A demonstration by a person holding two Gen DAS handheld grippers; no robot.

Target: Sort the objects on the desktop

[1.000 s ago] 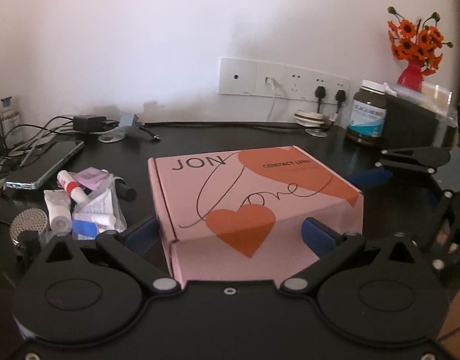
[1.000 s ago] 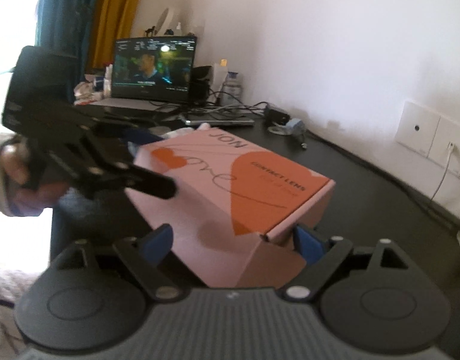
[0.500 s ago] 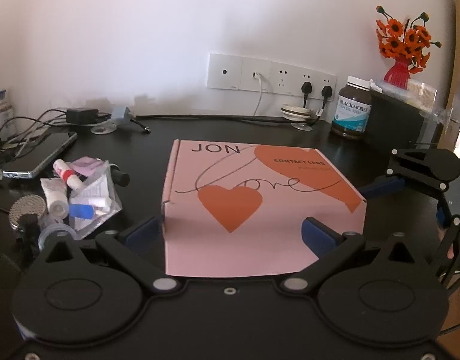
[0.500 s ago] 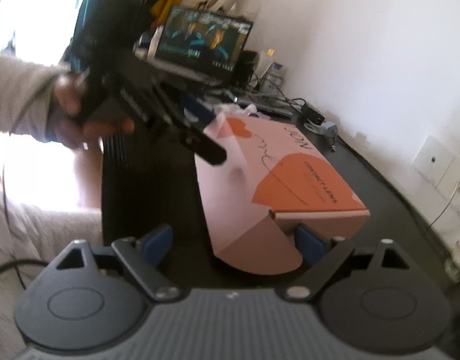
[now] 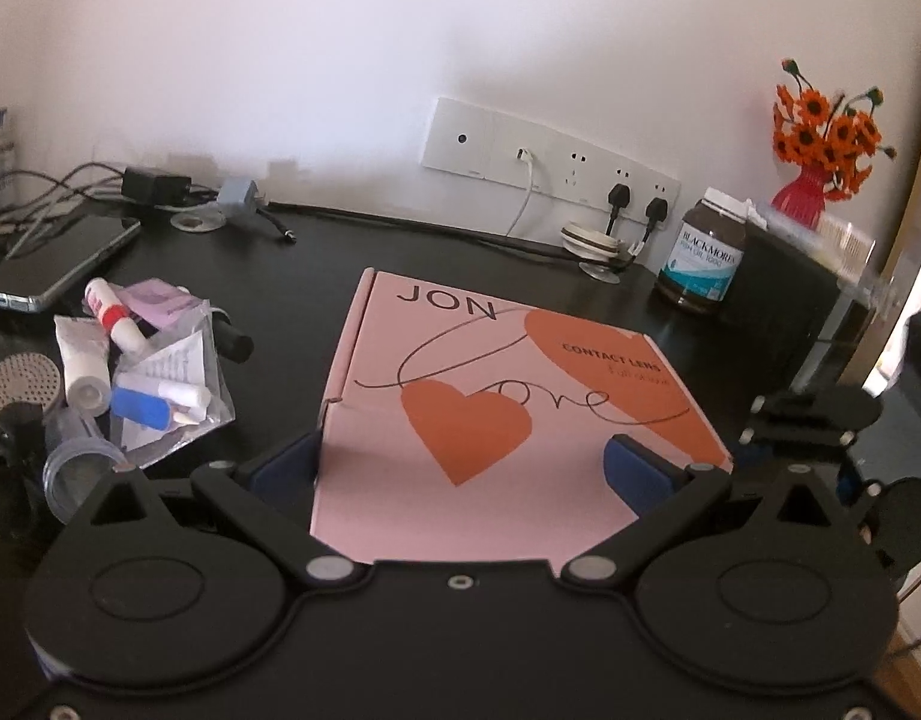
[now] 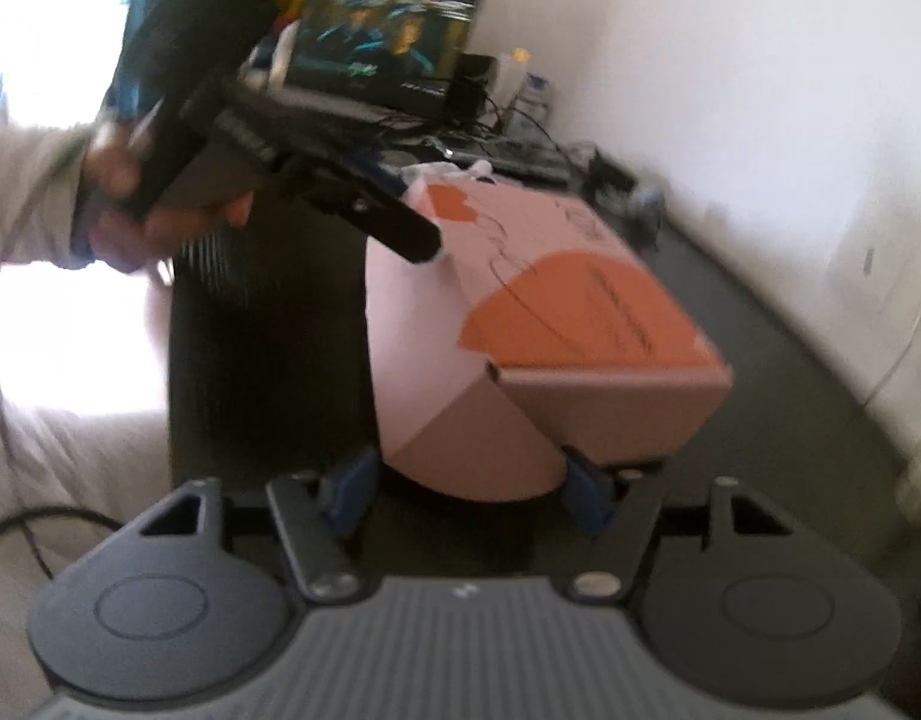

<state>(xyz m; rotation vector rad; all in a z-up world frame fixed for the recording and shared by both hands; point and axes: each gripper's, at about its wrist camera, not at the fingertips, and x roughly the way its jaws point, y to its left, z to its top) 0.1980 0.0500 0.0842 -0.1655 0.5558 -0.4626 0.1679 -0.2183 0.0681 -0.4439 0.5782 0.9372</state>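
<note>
Right gripper: closing on the near corner of the pink box, cardboard between the blue pads, one pad just short of the side wall, the other at the edge of the end flap; firm pressing not readable through the blur. Left gripper: spread wide at the front of the same box, left pad just beside the left wall, right pad up over the lid, so released rather than clamped. From the right wrist view, held in a hand with a pale sleeve, one black finger reaching to the far top corner of the lid. Box flat on the black desk, closed, printed with orange hearts, "JON" and "CONTACT LENS". To its left, well apart, a clear plastic bag amid small tubes, a white-and-red stick and a phone beyond. Behind on the right, a brown supplement bottle, near it a red vase of orange flowers. Along the wall, a white socket strip with plugs. Far end of the desk: a lit laptop screen.
</note>
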